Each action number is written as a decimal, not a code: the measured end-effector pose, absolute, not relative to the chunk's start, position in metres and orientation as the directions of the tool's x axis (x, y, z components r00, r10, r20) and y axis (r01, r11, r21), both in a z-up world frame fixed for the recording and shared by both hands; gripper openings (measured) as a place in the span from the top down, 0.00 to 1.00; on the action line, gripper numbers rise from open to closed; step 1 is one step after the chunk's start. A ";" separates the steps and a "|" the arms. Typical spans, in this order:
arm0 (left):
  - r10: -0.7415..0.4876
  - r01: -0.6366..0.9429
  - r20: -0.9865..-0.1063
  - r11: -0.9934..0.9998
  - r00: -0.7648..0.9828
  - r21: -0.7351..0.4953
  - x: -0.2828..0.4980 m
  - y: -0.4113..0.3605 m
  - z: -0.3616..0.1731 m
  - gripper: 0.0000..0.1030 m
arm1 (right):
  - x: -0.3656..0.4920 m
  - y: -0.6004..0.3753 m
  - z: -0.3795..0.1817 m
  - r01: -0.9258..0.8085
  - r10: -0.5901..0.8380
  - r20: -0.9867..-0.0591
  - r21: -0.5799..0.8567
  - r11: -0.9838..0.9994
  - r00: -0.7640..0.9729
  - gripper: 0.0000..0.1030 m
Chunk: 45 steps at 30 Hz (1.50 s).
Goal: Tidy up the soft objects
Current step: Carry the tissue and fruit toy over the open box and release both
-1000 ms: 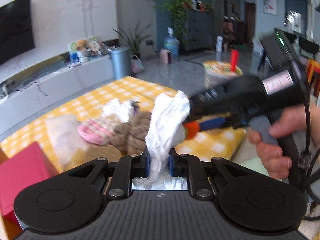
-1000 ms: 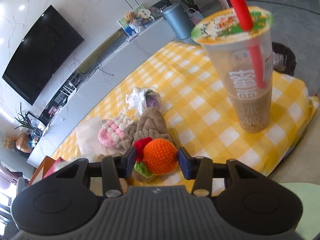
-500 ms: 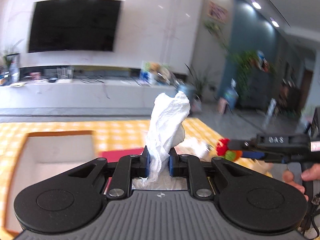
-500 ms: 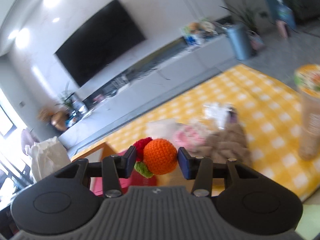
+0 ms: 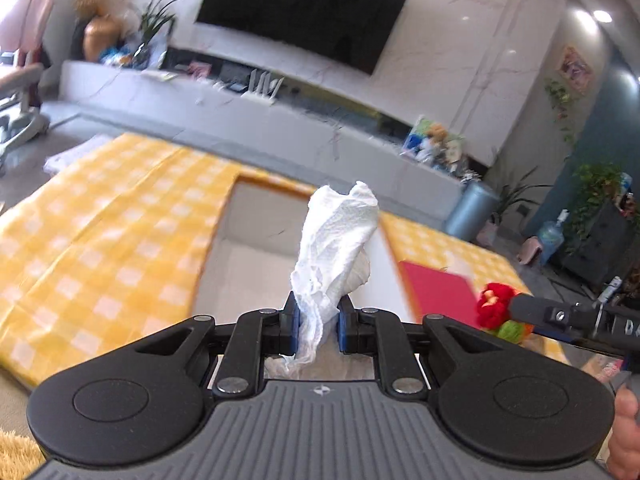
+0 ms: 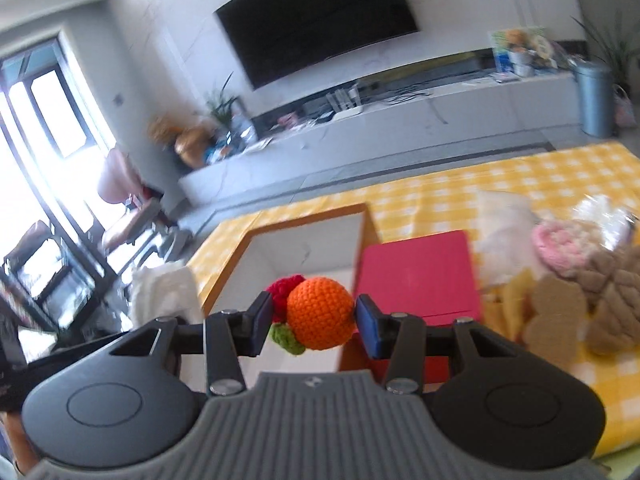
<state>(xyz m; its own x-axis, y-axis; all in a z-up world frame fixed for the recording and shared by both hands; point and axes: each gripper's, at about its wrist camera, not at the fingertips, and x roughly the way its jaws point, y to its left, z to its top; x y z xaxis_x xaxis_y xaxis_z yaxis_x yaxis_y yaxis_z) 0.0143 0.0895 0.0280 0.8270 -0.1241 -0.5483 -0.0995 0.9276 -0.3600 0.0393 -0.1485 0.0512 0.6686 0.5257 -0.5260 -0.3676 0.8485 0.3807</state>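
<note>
While the yellow checked tabletop [image 5: 100, 216] carries an open white box [image 6: 304, 248] beside a red lid [image 6: 420, 276], the left gripper [image 5: 316, 320] has its jaws clamped on a white paper towel [image 5: 336, 240] over the box, and the right gripper [image 6: 314, 316] pinches a crocheted orange ball [image 6: 320, 312] above it.

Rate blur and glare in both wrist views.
Left wrist: tablecloth and box motion-smeared; tissue and left gripper sharp. Right wrist: window blown out, soft pile blurred, crochet orange crisp. Fisheye bends both.
</note>
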 end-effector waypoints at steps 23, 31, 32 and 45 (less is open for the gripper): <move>0.134 -0.245 -0.685 0.967 0.716 -0.067 0.020 0.084 -0.005 0.74 | 0.085 -0.044 -0.036 -0.465 0.442 -0.678 0.164 0.870 0.587 0.57; 0.078 -0.256 -0.663 0.950 0.745 -0.177 0.007 0.102 0.008 0.44 | 0.078 -0.045 -0.035 -0.470 0.438 -0.680 0.154 0.869 0.588 0.57; 0.080 -0.258 -0.650 0.949 0.756 -0.183 0.004 0.104 0.013 0.41 | 0.078 -0.043 -0.036 -0.468 0.434 -0.680 0.149 0.871 0.590 0.57; 0.120 -0.380 -0.614 0.870 0.780 -0.313 -0.004 0.146 0.021 0.37 | 0.077 -0.043 -0.034 -0.411 0.501 -0.605 0.293 0.863 0.619 0.56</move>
